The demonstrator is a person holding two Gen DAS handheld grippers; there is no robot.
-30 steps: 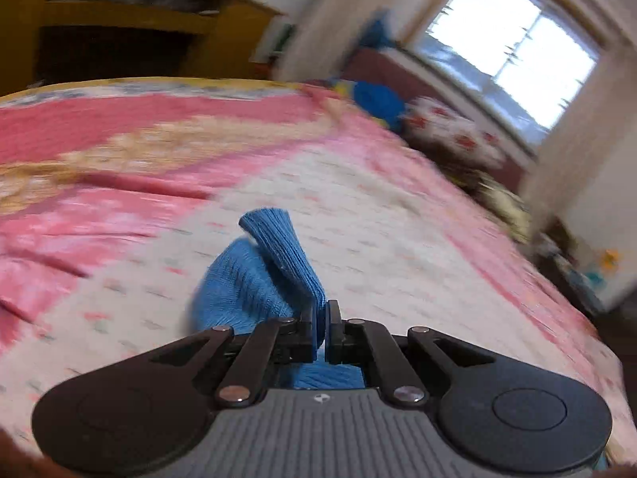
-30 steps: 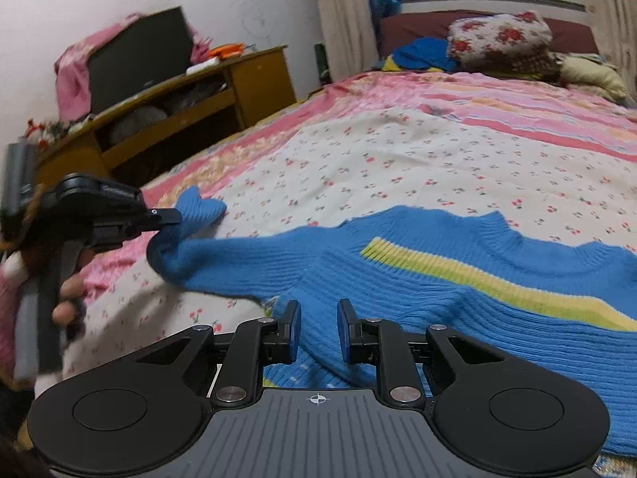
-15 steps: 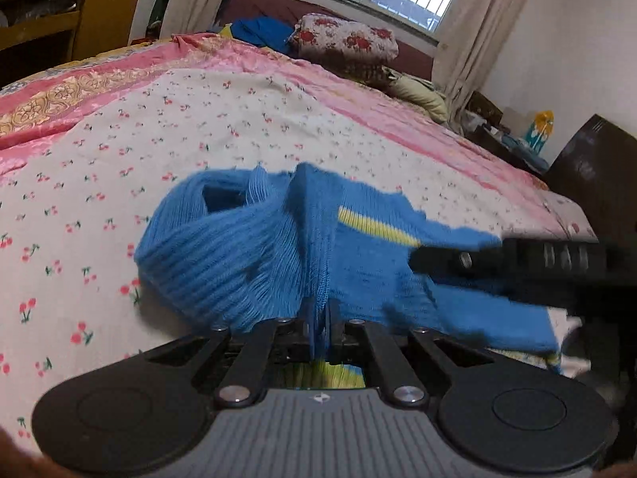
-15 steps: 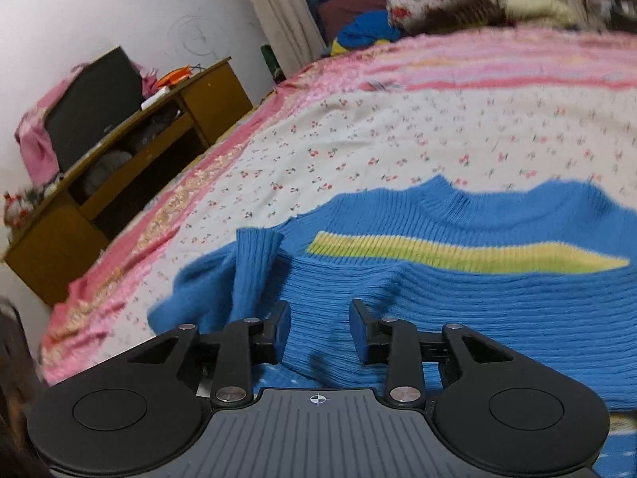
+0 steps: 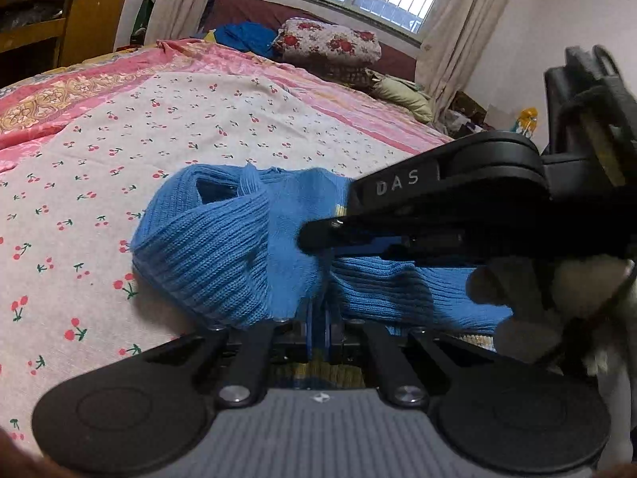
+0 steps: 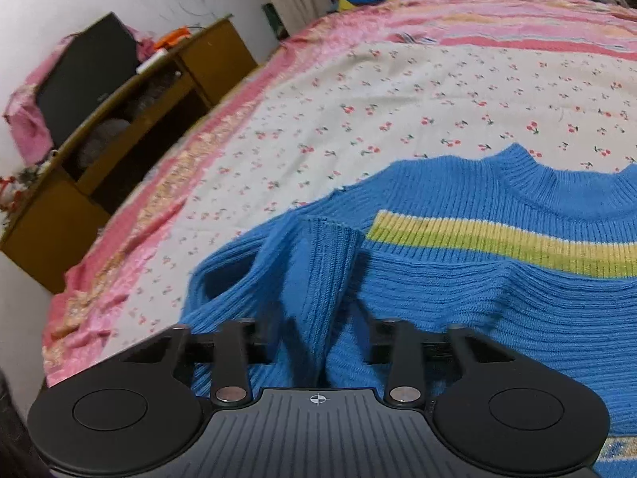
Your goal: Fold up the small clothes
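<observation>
A small blue knit sweater [image 6: 497, 283] with a yellow-green chest stripe lies on the bed. Its left sleeve [image 6: 314, 263] is folded in over the body. My left gripper [image 5: 317, 328] is shut on the sleeve cloth [image 5: 223, 255] and holds it low over the sweater. My right gripper [image 6: 316, 338] is open, its jaws either side of the folded sleeve, low over the sweater. In the left wrist view the right gripper [image 5: 318, 237] reaches in from the right, just above the sleeve.
The bedsheet [image 6: 398, 111] is cream with cherries and pink borders. A wooden desk [image 6: 131, 111] stands left of the bed. Pillows and bedding [image 5: 330, 40] lie at the head under the window.
My left gripper has carried the sleeve from out at the side in over the sweater body. My right gripper has opened wider and moved onto the folded sleeve.
</observation>
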